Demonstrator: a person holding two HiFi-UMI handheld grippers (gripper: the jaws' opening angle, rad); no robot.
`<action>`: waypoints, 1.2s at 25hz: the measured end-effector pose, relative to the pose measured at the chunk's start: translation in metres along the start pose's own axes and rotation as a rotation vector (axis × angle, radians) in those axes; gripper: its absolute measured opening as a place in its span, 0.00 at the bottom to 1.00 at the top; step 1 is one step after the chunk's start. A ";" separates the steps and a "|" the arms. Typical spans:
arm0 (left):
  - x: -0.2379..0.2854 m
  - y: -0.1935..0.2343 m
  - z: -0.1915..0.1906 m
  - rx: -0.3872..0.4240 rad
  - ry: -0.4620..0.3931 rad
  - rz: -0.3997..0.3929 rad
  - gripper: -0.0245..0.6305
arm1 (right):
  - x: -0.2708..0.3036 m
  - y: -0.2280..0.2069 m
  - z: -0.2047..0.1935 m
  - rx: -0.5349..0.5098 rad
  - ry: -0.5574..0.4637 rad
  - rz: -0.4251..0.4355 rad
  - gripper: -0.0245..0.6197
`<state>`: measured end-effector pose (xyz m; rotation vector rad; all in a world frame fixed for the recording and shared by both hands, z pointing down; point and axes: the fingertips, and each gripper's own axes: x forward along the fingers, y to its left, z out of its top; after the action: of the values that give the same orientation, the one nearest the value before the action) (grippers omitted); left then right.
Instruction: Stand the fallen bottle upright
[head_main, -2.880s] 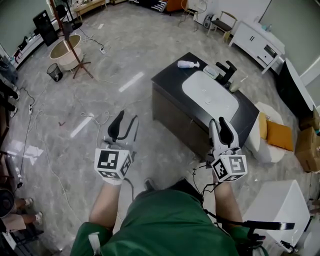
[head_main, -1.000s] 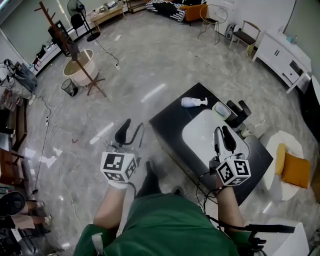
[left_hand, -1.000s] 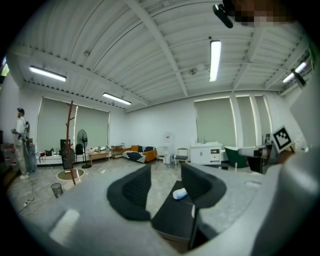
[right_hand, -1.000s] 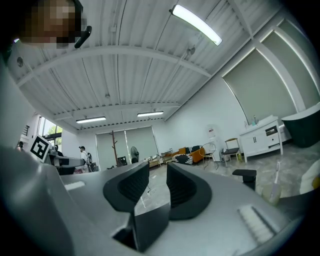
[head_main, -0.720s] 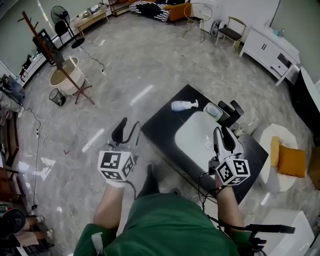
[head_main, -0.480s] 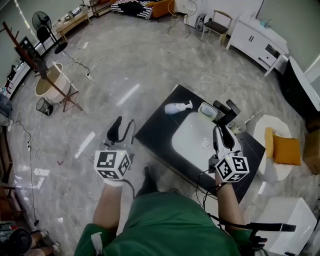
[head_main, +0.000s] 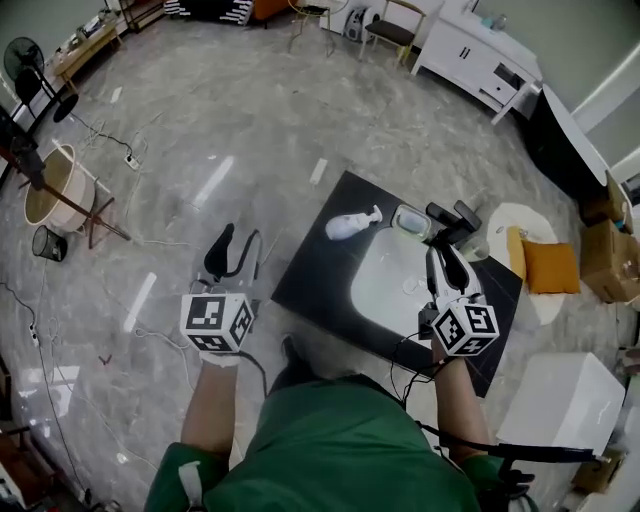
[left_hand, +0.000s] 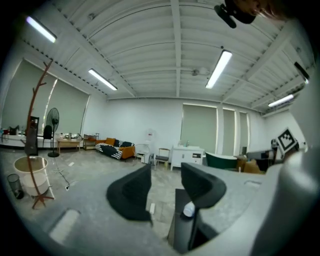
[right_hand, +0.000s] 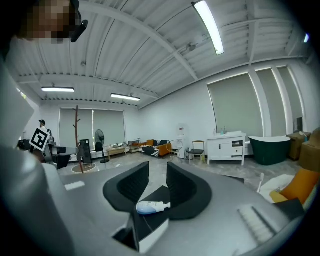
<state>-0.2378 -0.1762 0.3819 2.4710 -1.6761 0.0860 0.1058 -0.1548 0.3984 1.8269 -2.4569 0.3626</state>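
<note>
White bottle lying flat on black counter, ten o'clock of basin, well beyond right gripper and left gripper, both agape and empty; liable to roll off edge if nudged sideways.

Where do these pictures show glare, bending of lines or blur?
Head view: lamp glare streaks on the glossy floor; the bottle is sharp. Left gripper view: strong fisheye bending, dark corners, the near left gripper soft. Right gripper view: ceiling lamp overexposed, bottle clear.
</note>
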 end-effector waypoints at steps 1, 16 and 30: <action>0.006 0.007 -0.003 -0.002 0.005 -0.010 0.33 | 0.005 0.001 -0.001 -0.006 0.006 -0.012 0.21; 0.063 0.041 -0.077 -0.040 0.171 -0.041 0.32 | 0.103 -0.035 -0.067 -0.027 0.166 -0.055 0.21; 0.110 0.005 -0.110 -0.027 0.307 0.007 0.32 | 0.201 -0.092 -0.151 -0.080 0.332 0.082 0.19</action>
<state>-0.1967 -0.2616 0.5051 2.2907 -1.5441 0.4176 0.1195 -0.3346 0.5959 1.4989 -2.2846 0.5182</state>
